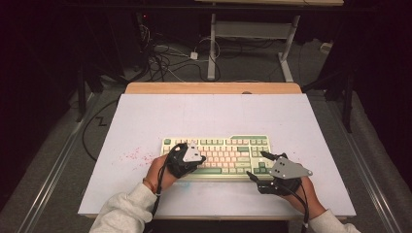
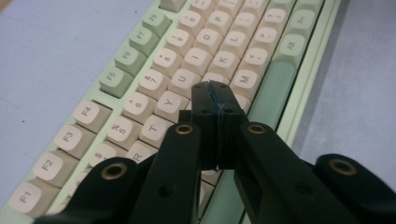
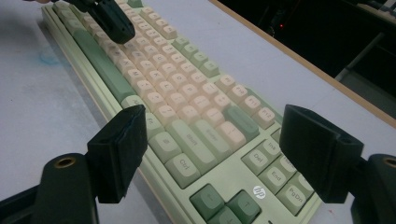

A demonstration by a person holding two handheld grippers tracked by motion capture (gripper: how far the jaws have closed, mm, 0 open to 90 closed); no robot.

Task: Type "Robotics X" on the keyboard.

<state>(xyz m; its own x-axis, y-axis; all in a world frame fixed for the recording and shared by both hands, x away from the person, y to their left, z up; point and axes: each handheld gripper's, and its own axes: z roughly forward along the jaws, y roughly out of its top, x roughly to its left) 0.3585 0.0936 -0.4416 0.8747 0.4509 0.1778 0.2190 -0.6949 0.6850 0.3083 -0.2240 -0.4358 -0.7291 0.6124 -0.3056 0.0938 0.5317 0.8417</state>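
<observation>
Green-and-cream keyboard point(image 1: 216, 157) lies near the worktop's point(image 1: 145, 116) front edge; left gripper point(image 2: 215, 100), jaws closed empty, points onto its keys; right gripper point(image 3: 215, 149) gapes wide above its right end.

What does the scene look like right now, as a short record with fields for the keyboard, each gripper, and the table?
keyboard: green and cream keyboard, flat on the table, near the person's edge
left gripper: left gripper, fingers shut with nothing between them, tips over the letter keys near the space bar
right gripper: right gripper, fingers wide open, nothing held, at the keyboard's right end
table: white table with reddish specks left of the keyboard
</observation>
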